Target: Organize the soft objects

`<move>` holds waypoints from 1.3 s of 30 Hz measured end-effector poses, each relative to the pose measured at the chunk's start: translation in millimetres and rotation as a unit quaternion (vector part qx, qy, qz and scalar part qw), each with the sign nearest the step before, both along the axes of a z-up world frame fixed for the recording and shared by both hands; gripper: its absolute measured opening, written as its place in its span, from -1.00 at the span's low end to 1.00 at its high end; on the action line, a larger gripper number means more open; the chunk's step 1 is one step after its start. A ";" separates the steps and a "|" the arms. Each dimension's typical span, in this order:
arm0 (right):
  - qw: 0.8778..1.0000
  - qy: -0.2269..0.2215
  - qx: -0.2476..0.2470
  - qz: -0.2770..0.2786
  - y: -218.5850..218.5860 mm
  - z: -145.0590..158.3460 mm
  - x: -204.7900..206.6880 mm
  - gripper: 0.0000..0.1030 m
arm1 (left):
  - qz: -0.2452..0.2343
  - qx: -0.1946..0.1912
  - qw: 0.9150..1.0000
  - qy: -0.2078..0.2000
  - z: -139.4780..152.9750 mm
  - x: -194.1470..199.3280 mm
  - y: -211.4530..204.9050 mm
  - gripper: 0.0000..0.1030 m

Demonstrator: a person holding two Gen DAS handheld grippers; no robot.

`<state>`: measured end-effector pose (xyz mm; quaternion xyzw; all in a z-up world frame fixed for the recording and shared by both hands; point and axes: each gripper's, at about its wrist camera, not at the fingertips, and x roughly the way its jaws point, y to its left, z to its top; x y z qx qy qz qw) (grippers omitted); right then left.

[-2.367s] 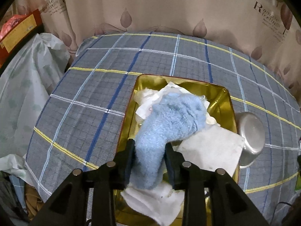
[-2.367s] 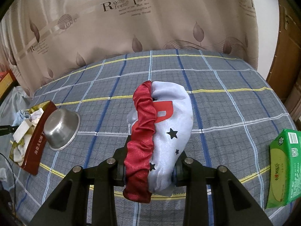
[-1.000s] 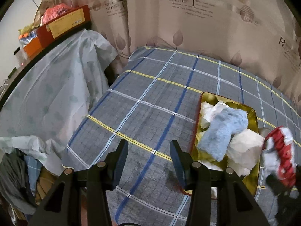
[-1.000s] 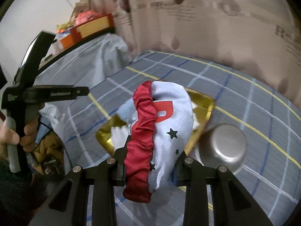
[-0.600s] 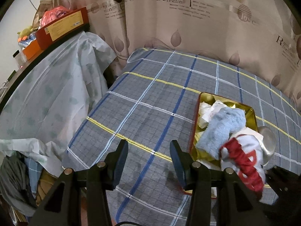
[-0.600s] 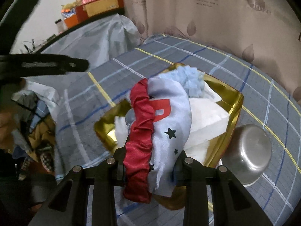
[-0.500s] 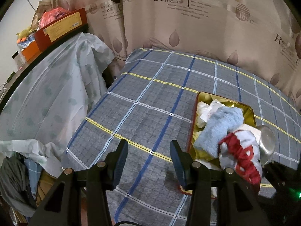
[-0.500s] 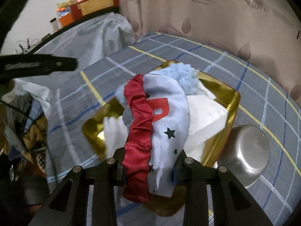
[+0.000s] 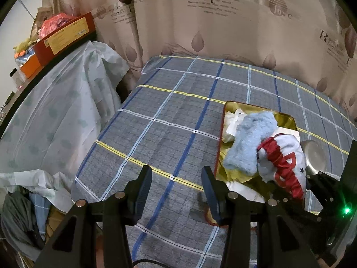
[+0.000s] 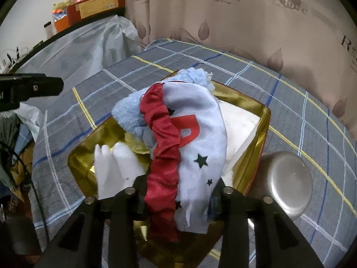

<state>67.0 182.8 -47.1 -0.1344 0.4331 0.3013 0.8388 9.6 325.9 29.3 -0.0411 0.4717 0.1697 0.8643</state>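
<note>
Off to the left, the left gripper (image 9: pixel 176 185) hangs released over bare plaid cloth (image 9: pixel 169 120). The right gripper (image 10: pixel 178 192) clasps the red-trimmed white pouch (image 10: pixel 189 138) directly above the gold tray (image 10: pixel 263 122), its length pointing away, over the blue sock (image 10: pixel 131 114) and tissues (image 10: pixel 241 122). A steel bowl (image 10: pixel 287 178) touches the tray's right wall.

Beige curtain (image 9: pixel 234 22) with brown leaf prints and "Romantic feeling" lettering is hanging across 12 o'clock. Grey plaid cloth (image 9: pixel 169 120) with blue, white and yellow lines is covering the bench. At 9 o'clock a pale plastic sheet (image 9: pixel 55 111) is draping over furniture; red box (image 9: pixel 67 34) and orange box (image 9: pixel 30 68) are sitting on top. White wall (image 10: pixel 33 6) is showing at 10 o'clock. Dim indoor light.
</note>
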 end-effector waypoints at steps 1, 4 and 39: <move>1.000 0.001 0.004 -0.003 -0.7 0.9 -1.7 -0.21 | -0.003 -0.001 1.000 -0.001 0.6 -0.1 -0.8 -0.09; 1.000 0.009 0.018 -0.009 -2.6 4.8 -3.5 -0.18 | -0.013 -0.001 1.000 -0.003 3.0 -0.6 -4.7 -0.09; 0.993 0.019 0.075 -0.084 -54.2 47.7 -32.3 0.81 | -0.070 -0.005 0.997 0.009 1.2 0.3 -36.4 -0.09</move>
